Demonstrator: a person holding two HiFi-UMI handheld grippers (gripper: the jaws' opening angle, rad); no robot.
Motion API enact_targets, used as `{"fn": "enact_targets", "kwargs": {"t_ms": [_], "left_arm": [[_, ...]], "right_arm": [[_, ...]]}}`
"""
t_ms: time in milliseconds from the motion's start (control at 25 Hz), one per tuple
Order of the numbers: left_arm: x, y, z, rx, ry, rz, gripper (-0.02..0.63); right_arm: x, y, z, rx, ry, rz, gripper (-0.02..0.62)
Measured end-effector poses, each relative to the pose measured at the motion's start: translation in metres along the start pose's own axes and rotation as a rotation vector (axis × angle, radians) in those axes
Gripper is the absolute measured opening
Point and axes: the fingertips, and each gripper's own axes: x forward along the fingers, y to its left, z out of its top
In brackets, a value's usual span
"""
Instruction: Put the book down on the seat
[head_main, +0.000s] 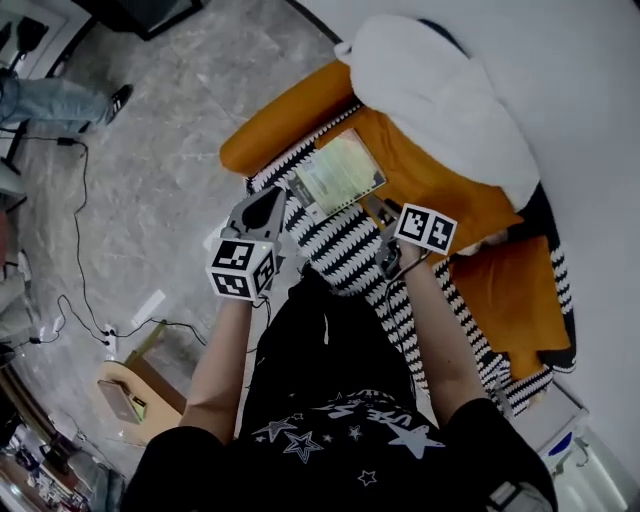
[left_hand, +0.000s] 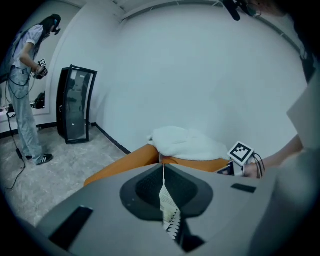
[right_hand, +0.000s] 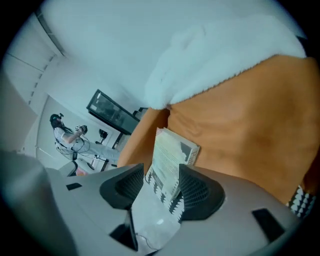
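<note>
A pale green book (head_main: 340, 172) hangs just above the orange armchair seat (head_main: 430, 185), over a black-and-white striped blanket (head_main: 345, 250). My left gripper (head_main: 283, 197) is shut on the book's left corner; in the left gripper view only a thin page edge (left_hand: 167, 205) shows between its closed jaws (left_hand: 164, 172). My right gripper (head_main: 378, 212) is shut on the book's near right edge. In the right gripper view the book (right_hand: 170, 155) stands between the two pads (right_hand: 162, 177), with the orange seat (right_hand: 240, 130) behind it.
A white fluffy cushion (head_main: 440, 90) lies on the chair's back. A person in jeans (left_hand: 22, 90) stands beside a black cabinet (left_hand: 75, 105). Cables (head_main: 80, 300) and a small wooden stool (head_main: 130, 390) are on the grey floor at left.
</note>
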Motion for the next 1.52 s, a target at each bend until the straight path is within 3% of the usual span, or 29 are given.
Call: {"fn": "enact_targets", "kwargs": {"t_ms": [240, 560, 960, 1240, 1520], "left_arm": [[-0.004, -0.010, 0.020, 0.040, 0.002, -0.070, 0.014], [-0.036, -0.036, 0.058, 0.113, -0.017, -0.137, 0.014], [-0.069, -0.121, 0.081, 0.191, -0.077, -0.210, 0.014], [-0.097, -0.206, 0.071, 0.304, -0.113, -0.261, 0.014], [-0.153, -0.259, 0.040, 0.307, -0.120, -0.249, 0.014]], "right_arm": [[-0.061, 0.032, 0.020, -0.034, -0.222, 0.025, 0.210], [-0.145, 0.078, 0.045, -0.103, -0.432, 0.088, 0.105], [-0.236, 0.132, 0.042, -0.285, -0.526, 0.215, 0.061], [-0.286, 0.140, -0.006, -0.426, -0.507, 0.288, 0.051], [-0.342, 0.123, -0.052, -0.434, -0.529, 0.328, 0.049]]}}
